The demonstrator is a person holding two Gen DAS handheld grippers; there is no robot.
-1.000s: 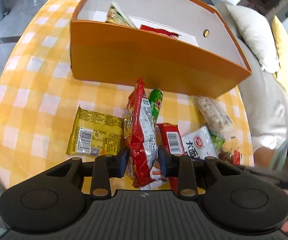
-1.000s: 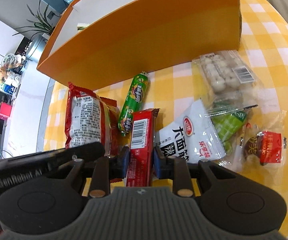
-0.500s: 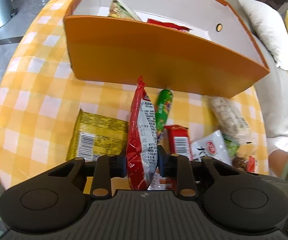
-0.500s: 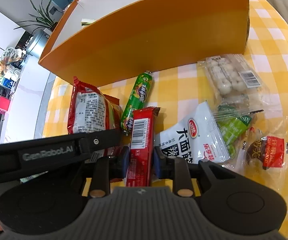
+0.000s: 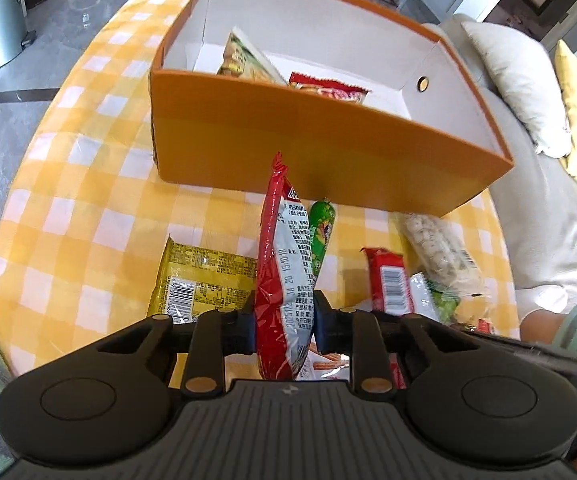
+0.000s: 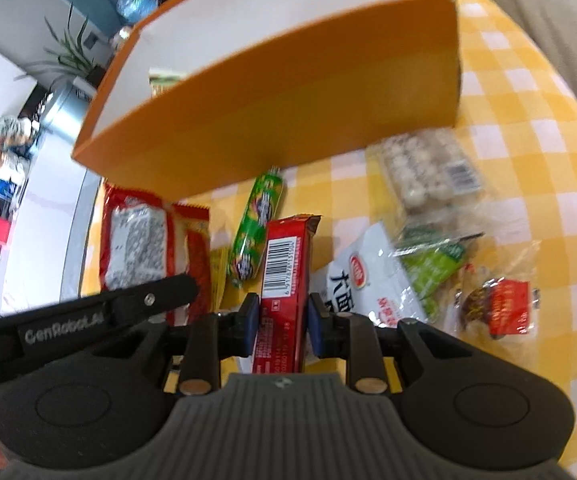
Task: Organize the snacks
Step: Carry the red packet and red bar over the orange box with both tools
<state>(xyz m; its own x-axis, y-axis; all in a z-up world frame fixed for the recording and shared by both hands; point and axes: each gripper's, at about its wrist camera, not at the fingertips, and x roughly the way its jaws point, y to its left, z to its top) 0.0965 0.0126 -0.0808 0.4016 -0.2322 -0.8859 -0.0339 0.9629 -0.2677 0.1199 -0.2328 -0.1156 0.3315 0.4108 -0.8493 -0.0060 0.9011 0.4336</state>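
My left gripper [image 5: 284, 326] is shut on a red and white snack bag [image 5: 282, 264] and holds it on edge above the table, short of the orange box [image 5: 312, 148]. The box holds two packets [image 5: 248, 60]. My right gripper [image 6: 282, 320] is shut on a red bar with a barcode [image 6: 284, 276], lifted near the box's front wall [image 6: 272, 112]. The left gripper's body [image 6: 88, 320] and its bag [image 6: 140, 244] show at the left of the right wrist view. The red bar also shows in the left wrist view [image 5: 388, 280].
On the yellow checked tablecloth [image 5: 68, 200] lie a yellow packet [image 5: 196, 276], a green sausage [image 6: 256, 228], a white packet [image 6: 368, 280], a clear pack of white balls [image 6: 424, 172], a green pack [image 6: 432, 264] and a red-labelled clear pack [image 6: 500, 304]. A sofa with cushions [image 5: 520, 80] stands at the right.
Both grippers have risen with their snacks and come closer to the box. More of the box's inside shows in the left wrist view.
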